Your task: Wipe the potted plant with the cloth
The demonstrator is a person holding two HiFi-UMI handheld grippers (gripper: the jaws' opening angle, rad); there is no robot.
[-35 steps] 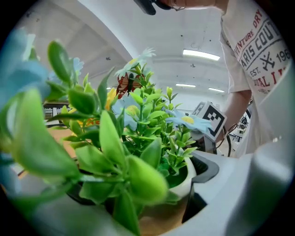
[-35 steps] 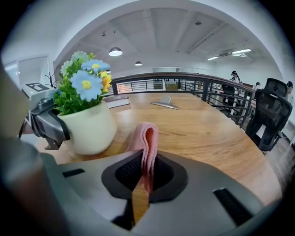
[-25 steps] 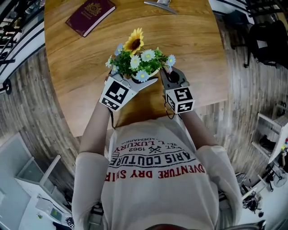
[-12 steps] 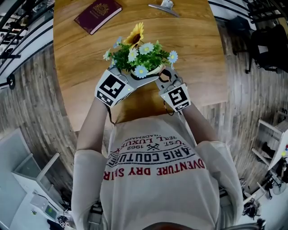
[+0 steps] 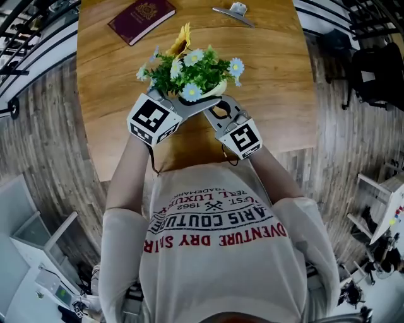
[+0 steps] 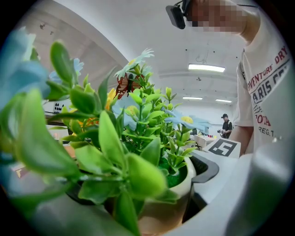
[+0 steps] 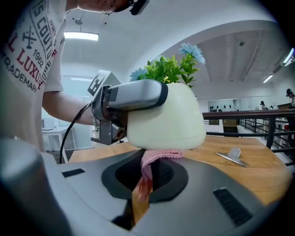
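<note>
Wood-grain counter (image 5: 271,82) is seen in the head view. A cream ceramic pot of artificial flowers (image 5: 189,69) is held just inside its near edge by the left claw (image 5: 183,104) and right claw (image 5: 218,113). Bare wood is left open beyond, up to a maroon booklet (image 5: 142,19) and a metal clip (image 5: 233,11).

In the left gripper view, the pot is clamped between the jaws.

In the right gripper view, a pink cloth (image 7: 156,159) is pinched in the closed jaws and pressed against the pot's base.
</note>
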